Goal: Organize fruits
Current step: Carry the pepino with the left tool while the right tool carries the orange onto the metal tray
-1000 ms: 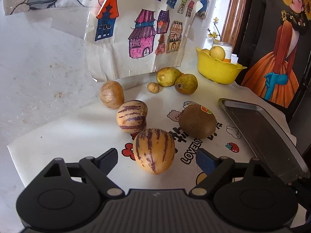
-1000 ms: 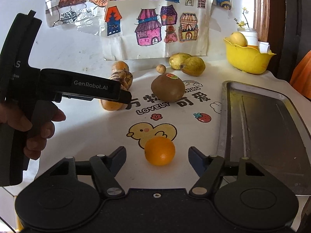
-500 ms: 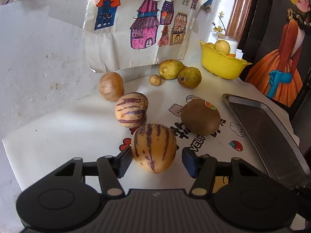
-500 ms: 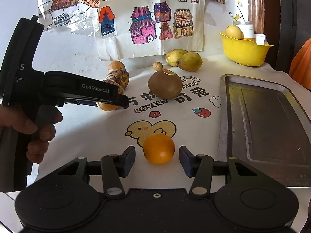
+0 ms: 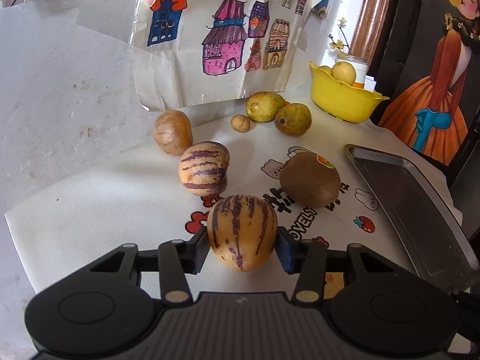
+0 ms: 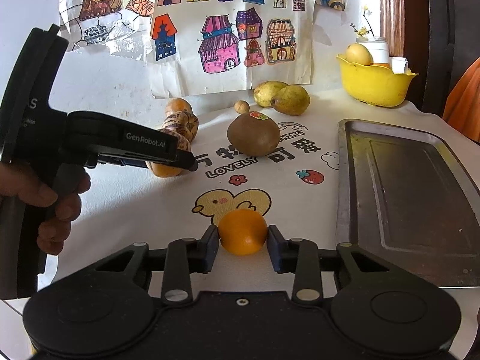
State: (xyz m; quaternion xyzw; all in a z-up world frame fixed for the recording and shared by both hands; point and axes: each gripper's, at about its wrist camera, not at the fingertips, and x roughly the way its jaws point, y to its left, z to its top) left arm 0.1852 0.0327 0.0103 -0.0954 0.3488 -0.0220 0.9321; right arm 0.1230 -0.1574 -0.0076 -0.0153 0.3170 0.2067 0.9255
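Observation:
My left gripper (image 5: 242, 247) is shut on a striped yellow-purple melon (image 5: 241, 231) on the white mat; its pads touch both sides. My right gripper (image 6: 242, 244) is shut on a small orange (image 6: 242, 231) on the duck print. A second striped melon (image 5: 204, 171), a tan fruit (image 5: 172, 132), a brown kiwi (image 5: 310, 180), two green-yellow pears (image 5: 277, 112) and a small round fruit (image 5: 240, 123) lie beyond. In the right wrist view the left gripper (image 6: 183, 160) covers most of its melon.
A dark metal tray (image 6: 405, 198) lies at the right of the mat, also in the left wrist view (image 5: 411, 204). A yellow bowl (image 5: 342, 99) with fruit stands at the back right. Drawings hang on the wall behind. A hand (image 6: 45, 204) holds the left gripper.
Both grippers have closed from wide open: the left onto the striped melon, the right onto the orange. Both moved slightly forward over their fruit.

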